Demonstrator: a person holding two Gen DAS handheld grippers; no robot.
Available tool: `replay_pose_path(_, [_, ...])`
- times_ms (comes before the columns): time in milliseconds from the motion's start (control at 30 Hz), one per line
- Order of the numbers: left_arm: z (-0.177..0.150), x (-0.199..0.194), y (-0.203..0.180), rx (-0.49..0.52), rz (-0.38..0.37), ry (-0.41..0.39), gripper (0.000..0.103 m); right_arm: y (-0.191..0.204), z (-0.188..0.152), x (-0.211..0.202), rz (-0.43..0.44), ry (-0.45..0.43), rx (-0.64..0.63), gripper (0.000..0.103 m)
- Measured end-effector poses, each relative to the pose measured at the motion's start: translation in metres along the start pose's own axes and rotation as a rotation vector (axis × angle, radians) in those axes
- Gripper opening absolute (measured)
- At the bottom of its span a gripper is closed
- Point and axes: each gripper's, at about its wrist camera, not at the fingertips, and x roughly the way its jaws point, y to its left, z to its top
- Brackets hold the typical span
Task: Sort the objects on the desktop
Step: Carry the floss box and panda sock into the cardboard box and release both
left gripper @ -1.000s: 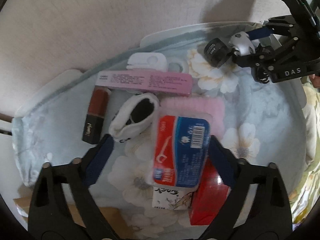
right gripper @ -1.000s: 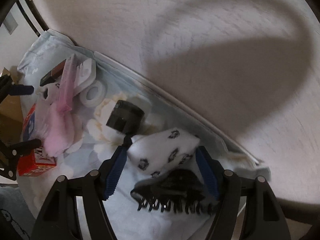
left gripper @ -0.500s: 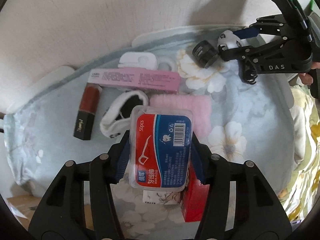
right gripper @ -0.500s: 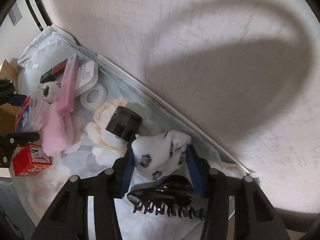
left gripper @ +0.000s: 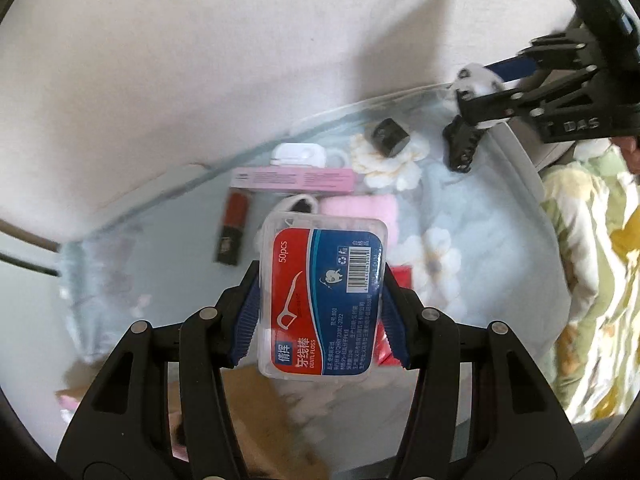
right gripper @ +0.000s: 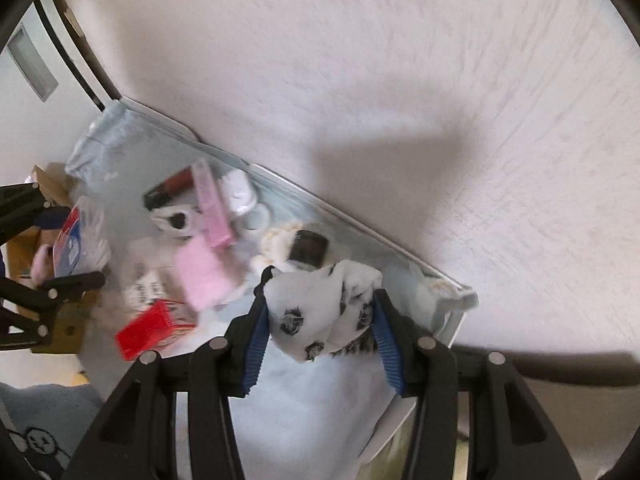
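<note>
While the left gripper (left gripper: 322,312) is clamping a clear dental floss pick box (left gripper: 322,304) by its long sides, its blue pads (left gripper: 250,320) are pressing flat against the plastic and the box is hanging clear above the floral cloth (left gripper: 480,216) that is covering the table. Taking that cloth as the landmark, a pink carton (left gripper: 294,179), a dark red lipstick (left gripper: 234,224), a pink fluffy pad (left gripper: 360,210), a black cylinder (left gripper: 390,138) and a black hair claw (left gripper: 462,148) are lying on it, and a red packet (left gripper: 400,276) is showing on it just behind the box. The right gripper (right gripper: 322,320) is pinching a white patterned sock (right gripper: 320,304) between its pads, with the sock bunching and hanging above the cloth's near corner. Both pairs of jaws have just been closing, each onto the thing it is holding.
</note>
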Motion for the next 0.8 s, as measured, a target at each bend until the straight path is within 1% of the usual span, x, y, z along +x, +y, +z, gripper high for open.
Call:
replay_pose_path(67, [-0.004, -0.014, 0.008, 0.002, -0.005, -0.017, 0.051, 0.009, 0.003, -0.017, 0.011, -0.006, 0.000, 0.045])
replay_pose_path(100, [-0.009, -0.025, 0.014, 0.000, -0.010, -0.030, 0.051, 0.001, 0.012, -0.018, 0.025, -0.012, -0.006, 0.045])
replay_pose_path(133, [-0.012, -0.032, 0.018, -0.001, -0.009, -0.038, 0.051, 0.010, 0.012, -0.029, 0.034, -0.018, -0.010, 0.045])
replay_pose_path(167, [-0.015, -0.040, 0.023, -0.001, -0.007, -0.047, 0.051, 0.009, 0.010, -0.036, 0.034, -0.023, -0.016, 0.045])
replay_pose_path(267, [-0.028, -0.061, 0.040, -0.003, 0.005, -0.066, 0.051, 0.049, 0.008, -0.054, 0.028, -0.038, -0.038, 0.045])
replay_pose_path(300, [-0.033, -0.068, 0.046, -0.007, 0.007, -0.071, 0.051, 0.071, 0.011, -0.056, 0.030, -0.044, -0.047, 0.045])
replay_pose_path(433, [-0.055, -0.097, 0.077, -0.030, 0.009, -0.100, 0.051, 0.131, 0.024, -0.071, 0.056, -0.073, -0.118, 0.045])
replay_pose_path(600, [-0.087, -0.120, 0.113, -0.078, 0.017, -0.112, 0.051, 0.195, 0.039, -0.071, 0.101, -0.084, -0.203, 0.045])
replay_pose_path(667, [-0.101, -0.121, 0.125, -0.108, 0.017, -0.111, 0.051, 0.221, 0.042, -0.070, 0.120, -0.085, -0.234, 0.045])
replay_pose_path(800, [-0.139, -0.112, 0.156, -0.204, 0.028, -0.075, 0.051, 0.263, 0.046, -0.056, 0.148, -0.074, -0.282, 0.045])
